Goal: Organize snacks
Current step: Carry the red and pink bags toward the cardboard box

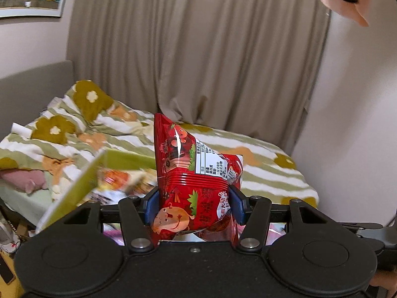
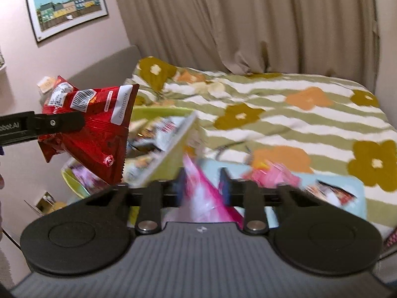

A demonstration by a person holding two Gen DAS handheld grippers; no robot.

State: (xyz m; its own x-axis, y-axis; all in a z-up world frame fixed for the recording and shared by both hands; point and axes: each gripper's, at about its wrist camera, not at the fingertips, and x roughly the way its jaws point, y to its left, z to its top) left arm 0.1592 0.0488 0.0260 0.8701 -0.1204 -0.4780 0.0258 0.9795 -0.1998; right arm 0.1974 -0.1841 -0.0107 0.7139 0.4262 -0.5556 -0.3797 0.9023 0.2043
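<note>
The red snack bag (image 1: 196,173) is pinched between the blue pads of the left claw (image 1: 196,206), jaws closed on its lower half; the bag rises above the pads, label panel facing the lens. From the right wrist view the same bag (image 2: 94,126) hangs in the air at the left, clear of the bed.

The right claw (image 2: 202,188) is closed on a pink-and-white packet (image 2: 201,193), whose tip stands up between the blue pads. Blur hides any print on the packet.

Below both claws lies a green box (image 1: 99,171) holding assorted snack packets, its rim tilted in the left wrist view; the contents are smeared and cannot be identified. Beside it, in the right wrist view, is a light blue tray (image 2: 347,188) with further pink and dark packets, also blurred. Both rest on a bed (image 2: 285,114) with a striped, flowered cover. A beige curtain (image 1: 198,49) hangs behind; a framed picture (image 2: 67,7) is on the wall at left.

Both claws point downward at a moderate slant. A hand (image 1: 347,0) gripping a black handle is cut off at the upper right corner of the left wrist view.
</note>
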